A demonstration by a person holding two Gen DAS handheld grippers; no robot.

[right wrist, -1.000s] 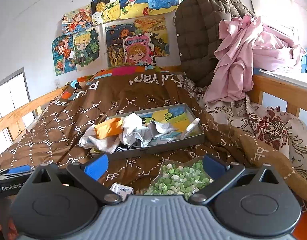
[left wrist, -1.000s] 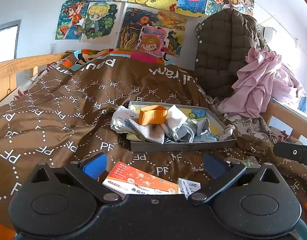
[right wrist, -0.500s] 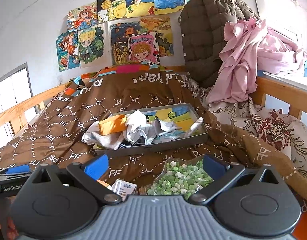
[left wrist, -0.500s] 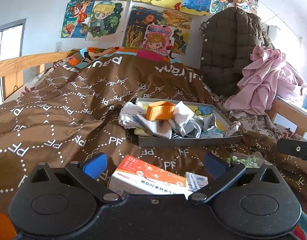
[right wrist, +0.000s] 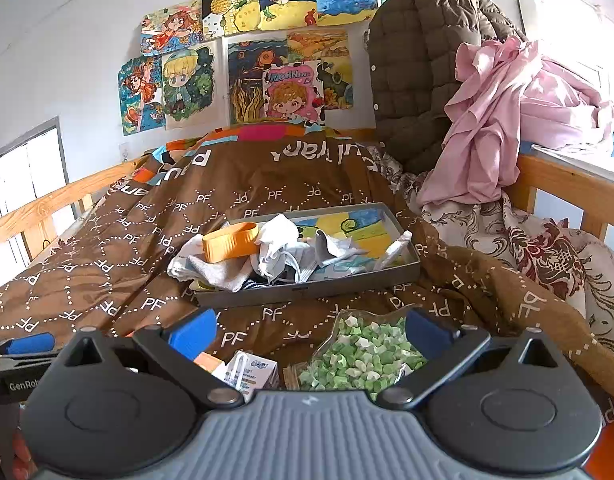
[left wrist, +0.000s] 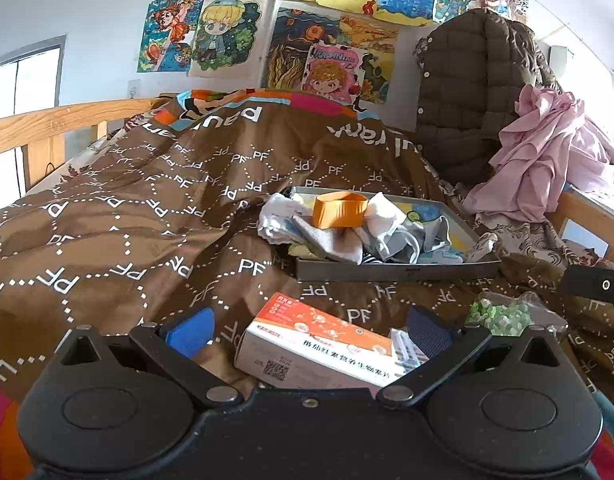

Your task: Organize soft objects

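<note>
Approach is what the last second shows: both cameras now sit lower and closer to the clutter on the bed, so the medicine box (left wrist: 319, 340) fills more of the left view and the bag of green and white pieces (right wrist: 363, 356) more of the right, while the grey tray (right wrist: 315, 286) and its heap look unmoved. I read that as lining up for the next pickup, with nothing yet taken.

The left gripper (left wrist: 307, 332) stands wide with nothing held, its blue pads to either side of the medicine box. The right gripper (right wrist: 311, 332) is likewise wide and bare, framing the bag and a small white carton (right wrist: 249, 372).

The soft things, a pile of grey and white socks (left wrist: 347, 232) with an orange band (left wrist: 339, 210) resting on top, lie in the tray's left half; one sock hangs over its left rim onto the brown quilt (left wrist: 127, 216). The tray's right half is mostly bare.

Room is good left of the tray, across open quilt. On the right it tightens: the pink garment (right wrist: 495, 120) and padded jacket (right wrist: 419, 64) crowd the wooden bed rail (right wrist: 559, 184), and the two grippers work close beside each other.
</note>
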